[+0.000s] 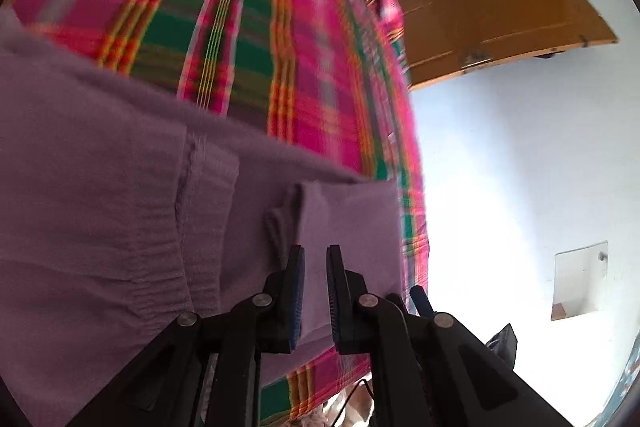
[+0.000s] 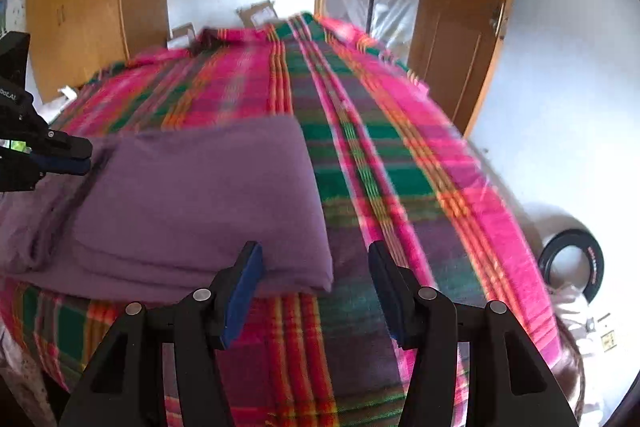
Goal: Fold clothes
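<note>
Lying folded, soft purple garment (image 2: 192, 211), plaid blanket (image 2: 400, 187)

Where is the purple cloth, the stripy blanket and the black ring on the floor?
purple cloth (image 2: 192, 203): right wrist view, middle of its folded top.
stripy blanket (image 2: 380, 167): right wrist view, green and pink part beside the cloth.
black ring (image 2: 588, 259): right wrist view, its right rim.
</note>
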Demonstrator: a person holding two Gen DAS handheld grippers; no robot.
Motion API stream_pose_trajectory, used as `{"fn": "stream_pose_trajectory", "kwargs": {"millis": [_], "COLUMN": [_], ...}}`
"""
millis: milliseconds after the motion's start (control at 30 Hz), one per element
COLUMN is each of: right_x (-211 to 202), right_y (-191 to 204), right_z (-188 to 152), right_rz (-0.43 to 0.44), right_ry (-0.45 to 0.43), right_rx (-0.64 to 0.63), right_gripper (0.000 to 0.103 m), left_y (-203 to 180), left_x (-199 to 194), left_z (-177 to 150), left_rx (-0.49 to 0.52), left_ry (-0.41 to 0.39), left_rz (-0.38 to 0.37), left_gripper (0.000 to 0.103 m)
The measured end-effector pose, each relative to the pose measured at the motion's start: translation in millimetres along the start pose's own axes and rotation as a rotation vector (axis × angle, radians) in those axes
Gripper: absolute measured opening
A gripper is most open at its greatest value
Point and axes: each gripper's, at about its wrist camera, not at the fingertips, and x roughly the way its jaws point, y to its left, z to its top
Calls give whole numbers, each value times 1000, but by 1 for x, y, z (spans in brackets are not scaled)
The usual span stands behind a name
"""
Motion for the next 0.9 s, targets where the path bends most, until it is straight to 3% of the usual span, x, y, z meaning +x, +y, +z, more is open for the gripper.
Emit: {"fn": "stream_pose_trajectory", "kwargs": {"millis": [133,200,400,600,900], "right_x": [0,4,33,43,51], "right_y": [20,33,77,106,119], "right_z": [14,20,30,25,51], "right_rz": [107,163,297,262,249], "right_ry": [-30,-28,43,61,57], "right_rx": [-5,-15,-36,-127,-146], "right_gripper": [56,54,33,31,31], "left_y": [1,-2,11,38,88], "left_x": [-23,-34,-69,-70,-111], "left_z": [-1,-4,-14,-21,-33], "left_rx": [18,64,79,32,-68], "left_ry": [-34,-77,-155,-231,-287], "left_rz": [1,44,84,166,177], "left_gripper": [14,16,16,16,16]}}
